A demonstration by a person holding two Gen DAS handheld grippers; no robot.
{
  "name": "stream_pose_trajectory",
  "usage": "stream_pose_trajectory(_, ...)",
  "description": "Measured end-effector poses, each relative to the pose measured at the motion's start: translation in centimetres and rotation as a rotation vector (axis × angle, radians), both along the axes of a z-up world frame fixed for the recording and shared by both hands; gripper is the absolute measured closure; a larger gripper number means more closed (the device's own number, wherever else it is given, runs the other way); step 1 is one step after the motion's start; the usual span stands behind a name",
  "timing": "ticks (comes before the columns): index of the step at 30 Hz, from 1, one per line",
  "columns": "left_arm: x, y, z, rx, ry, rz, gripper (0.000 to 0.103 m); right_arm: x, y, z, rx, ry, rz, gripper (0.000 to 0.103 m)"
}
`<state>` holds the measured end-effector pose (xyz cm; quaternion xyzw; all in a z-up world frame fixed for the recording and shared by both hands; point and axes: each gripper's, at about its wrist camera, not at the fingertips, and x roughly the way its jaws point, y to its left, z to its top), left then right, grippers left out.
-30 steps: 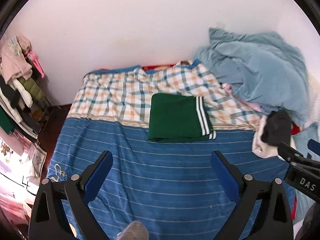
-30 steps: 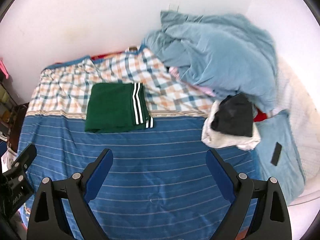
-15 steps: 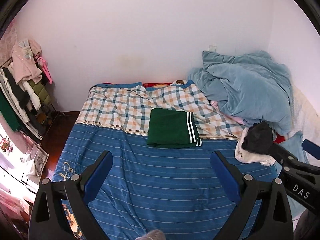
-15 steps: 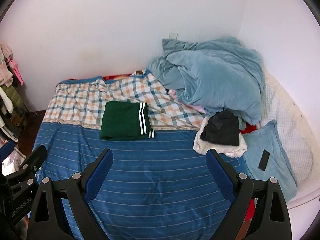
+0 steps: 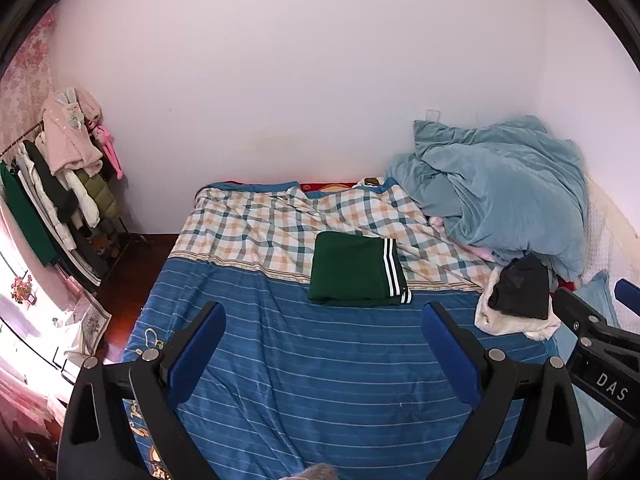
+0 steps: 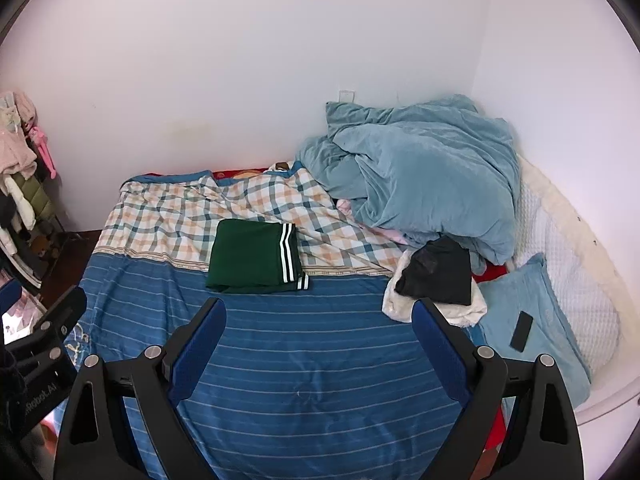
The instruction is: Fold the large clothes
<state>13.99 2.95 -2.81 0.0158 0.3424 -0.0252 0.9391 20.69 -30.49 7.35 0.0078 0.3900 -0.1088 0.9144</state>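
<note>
Both claws, left claw (image 5: 322, 354) and right claw (image 6: 316, 350), gape empty; grabbing the folded green garment (image 6: 256, 257) carelessly could undo its fold.

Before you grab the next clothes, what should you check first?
1. Green garment folded flat on the bed: ok.
2. Left gripper open and empty: ok.
3. Right gripper open and empty: ok.
4. Next piece in sight, black garment on the white one: ok.
5. Bed space in front free for spreading: ok.
6. Whether the black garment is large: cannot tell.
</note>
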Motion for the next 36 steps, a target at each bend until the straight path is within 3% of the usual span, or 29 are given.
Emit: stream_pose_trajectory(36, -0.3, 0.1, 1.0, 0.015, -0.035, 0.025, 0.002, 0.5, -0.3, 0.5, -0.008, -0.02, 0.035, 0.003)
